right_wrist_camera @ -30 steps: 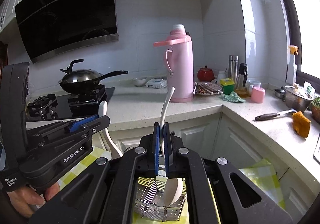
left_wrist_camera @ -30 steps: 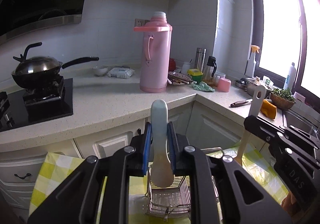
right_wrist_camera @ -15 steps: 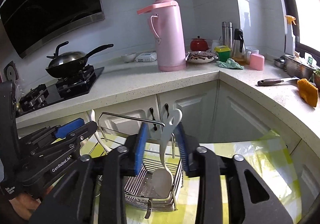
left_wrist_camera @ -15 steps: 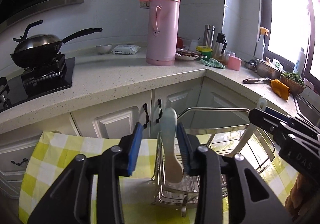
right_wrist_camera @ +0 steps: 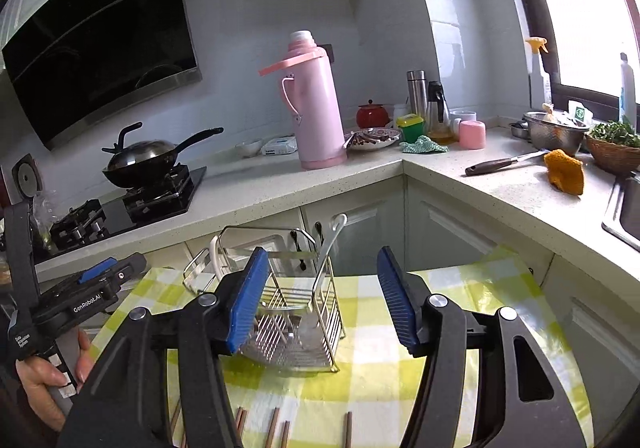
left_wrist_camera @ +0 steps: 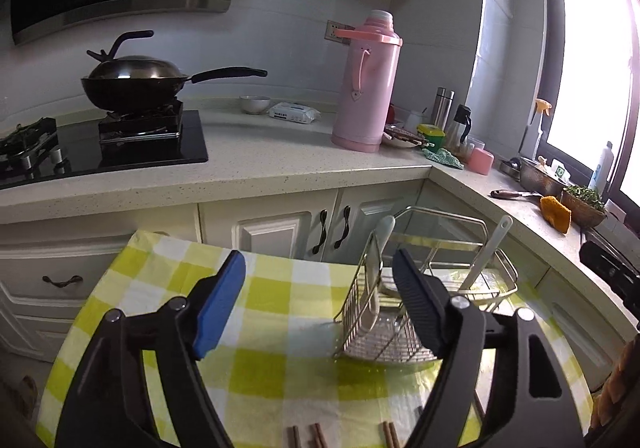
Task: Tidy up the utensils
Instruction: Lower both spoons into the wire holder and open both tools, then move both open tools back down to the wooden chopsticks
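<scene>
A wire utensil rack [left_wrist_camera: 404,340] [right_wrist_camera: 298,324] stands on the yellow checked cloth. Two pale spoons stand in it, handles up: one [left_wrist_camera: 378,268] [right_wrist_camera: 214,254] at the left side, one [left_wrist_camera: 486,252] [right_wrist_camera: 330,244] at the right. My left gripper [left_wrist_camera: 320,304] is open and empty, drawn back and left of the rack. My right gripper [right_wrist_camera: 320,300] is open and empty, just in front of the rack. Several brown chopsticks [left_wrist_camera: 316,434] [right_wrist_camera: 276,428] lie on the cloth at the near edge.
The table with the checked cloth [left_wrist_camera: 272,288] stands before white cabinets. On the counter behind are a pink thermos [left_wrist_camera: 366,84], a wok on the stove [left_wrist_camera: 134,82], a knife [right_wrist_camera: 500,164] and an orange cloth [right_wrist_camera: 564,172].
Both grippers opened and let go of their spoons, which now stand in the rack. Both grippers drew back and up from the rack.
</scene>
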Tool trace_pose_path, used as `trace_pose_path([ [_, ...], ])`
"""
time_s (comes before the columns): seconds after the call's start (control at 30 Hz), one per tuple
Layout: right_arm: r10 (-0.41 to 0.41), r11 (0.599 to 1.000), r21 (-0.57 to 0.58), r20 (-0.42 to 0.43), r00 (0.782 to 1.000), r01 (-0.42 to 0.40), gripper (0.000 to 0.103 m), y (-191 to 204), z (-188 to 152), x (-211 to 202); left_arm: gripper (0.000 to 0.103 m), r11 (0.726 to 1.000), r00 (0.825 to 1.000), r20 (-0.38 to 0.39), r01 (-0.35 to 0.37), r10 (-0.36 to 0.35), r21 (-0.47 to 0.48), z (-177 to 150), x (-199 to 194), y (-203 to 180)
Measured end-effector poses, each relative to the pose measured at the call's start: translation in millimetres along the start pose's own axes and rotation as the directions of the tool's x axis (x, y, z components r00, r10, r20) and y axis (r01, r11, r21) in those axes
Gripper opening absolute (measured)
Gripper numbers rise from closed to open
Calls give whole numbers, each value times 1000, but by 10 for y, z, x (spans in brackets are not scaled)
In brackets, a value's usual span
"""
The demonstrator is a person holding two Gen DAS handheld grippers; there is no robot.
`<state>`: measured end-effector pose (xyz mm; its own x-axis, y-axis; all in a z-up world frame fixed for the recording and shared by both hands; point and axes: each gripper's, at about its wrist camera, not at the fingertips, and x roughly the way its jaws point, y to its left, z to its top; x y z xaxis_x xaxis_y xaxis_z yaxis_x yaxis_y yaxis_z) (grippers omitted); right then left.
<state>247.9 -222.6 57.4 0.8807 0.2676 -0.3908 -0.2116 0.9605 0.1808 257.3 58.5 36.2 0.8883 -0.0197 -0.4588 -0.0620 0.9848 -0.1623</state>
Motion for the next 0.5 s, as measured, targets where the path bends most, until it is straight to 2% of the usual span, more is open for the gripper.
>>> trace_pose_path([
  [0.27,-55,998,-15,-55,997,54,55,-76,-629,-612,85,997,996,-50,-78,79,27,-704,-514,252],
  [0.33,-69,997,-25,-77,995,68,55,-75,-807,-693,89,996,995,-56,-87,88,31,-883,-614,296],
  [0.5,-87,996,-44,-153,984,81,55,-52,-1253,-741,90,995,990,-108,-84,89,48,-1279,-718,332],
])
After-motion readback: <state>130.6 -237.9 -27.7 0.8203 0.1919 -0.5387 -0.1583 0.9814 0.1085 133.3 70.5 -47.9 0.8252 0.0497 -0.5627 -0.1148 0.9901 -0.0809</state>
